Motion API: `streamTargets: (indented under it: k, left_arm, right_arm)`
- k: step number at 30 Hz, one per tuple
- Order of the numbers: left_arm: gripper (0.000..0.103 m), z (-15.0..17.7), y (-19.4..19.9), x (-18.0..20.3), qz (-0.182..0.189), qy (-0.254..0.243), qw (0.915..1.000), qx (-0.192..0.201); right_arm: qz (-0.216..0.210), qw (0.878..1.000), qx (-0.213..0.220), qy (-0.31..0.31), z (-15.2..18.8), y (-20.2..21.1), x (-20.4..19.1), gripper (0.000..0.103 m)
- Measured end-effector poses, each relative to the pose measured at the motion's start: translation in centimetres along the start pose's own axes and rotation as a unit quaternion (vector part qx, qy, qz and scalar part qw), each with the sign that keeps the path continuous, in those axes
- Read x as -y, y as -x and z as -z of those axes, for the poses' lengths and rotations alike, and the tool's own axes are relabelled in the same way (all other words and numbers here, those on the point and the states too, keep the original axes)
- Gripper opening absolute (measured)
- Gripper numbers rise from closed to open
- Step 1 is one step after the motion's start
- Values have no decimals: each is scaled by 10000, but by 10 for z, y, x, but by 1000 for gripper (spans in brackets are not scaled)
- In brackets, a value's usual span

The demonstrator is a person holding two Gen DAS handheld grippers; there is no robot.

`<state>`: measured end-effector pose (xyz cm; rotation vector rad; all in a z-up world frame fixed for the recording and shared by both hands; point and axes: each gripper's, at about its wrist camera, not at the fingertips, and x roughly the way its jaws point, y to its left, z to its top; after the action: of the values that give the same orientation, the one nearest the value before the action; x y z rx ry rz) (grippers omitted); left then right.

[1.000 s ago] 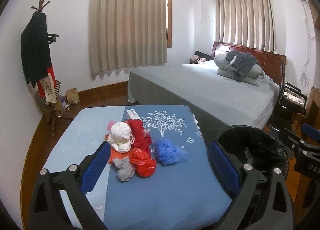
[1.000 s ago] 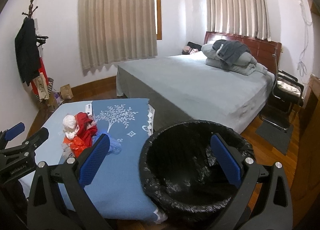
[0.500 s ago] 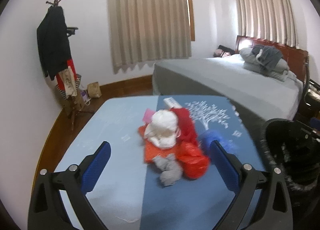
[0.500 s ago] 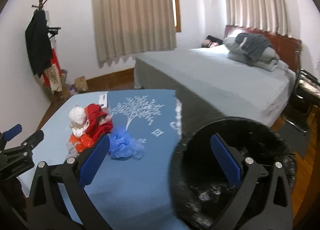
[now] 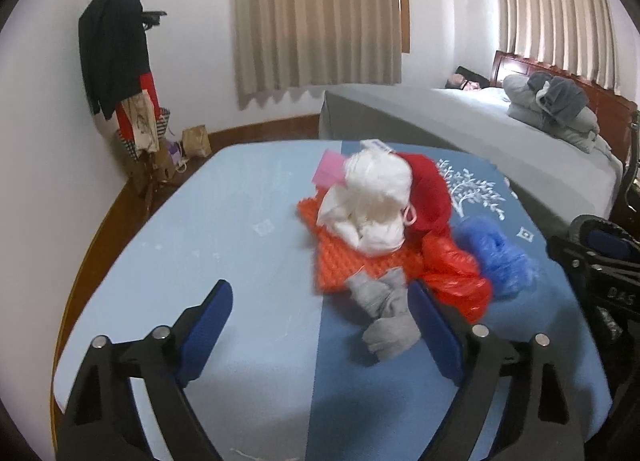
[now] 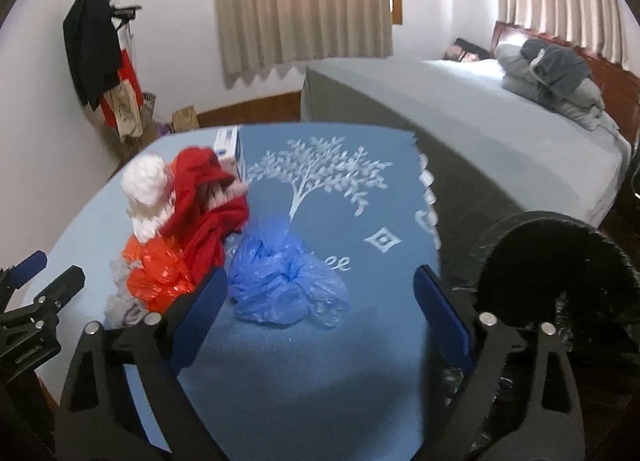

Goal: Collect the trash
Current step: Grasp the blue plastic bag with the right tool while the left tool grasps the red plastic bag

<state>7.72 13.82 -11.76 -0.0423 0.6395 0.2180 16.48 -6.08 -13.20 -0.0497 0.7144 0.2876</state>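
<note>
A heap of trash lies on the blue tablecloth (image 5: 248, 261): a white crumpled bag (image 5: 372, 201), a red cloth (image 5: 430, 191), an orange foam sheet (image 5: 344, 261), a red plastic bag (image 5: 456, 281), a grey wad (image 5: 386, 309) and a blue plastic bag (image 5: 496, 253). My left gripper (image 5: 320, 329) is open, low over the table, its right finger beside the grey wad. My right gripper (image 6: 320, 317) is open with the blue plastic bag (image 6: 280, 277) just ahead between its fingers. The black-lined trash bin (image 6: 560, 273) stands at the table's right edge.
A grey bed (image 5: 460, 125) with folded bedding lies behind the table. A coat rack (image 5: 120, 61) with clothes and a paper bag (image 5: 196, 141) stand by the left wall. A small white box (image 6: 228, 147) lies behind the heap. The other gripper shows at the right edge of the left wrist view (image 5: 600, 273).
Both grippers moved left and down toward the table. The left one swung over the heap, the right one left the bin and now faces the blue bag. Both stayed open.
</note>
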Motion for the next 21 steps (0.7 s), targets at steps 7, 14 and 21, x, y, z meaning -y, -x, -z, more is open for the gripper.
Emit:
streamTargets:
  k: [7,14,21]
  left_arm:
    - [87,1,-15,-2,-27,13,10000,-77]
    - [87,-4,-19,0,5,-11,10000,-75]
    - [87,-11,-17,3,150,-1,9999,-9]
  right_arm:
    - [-109,9993,-350,113,3,-40,-12,82]
    - [-417,9965,-702,185,6,-61,-20,59]
    - [-933,9923,-799,173,7,-57,-21,23]
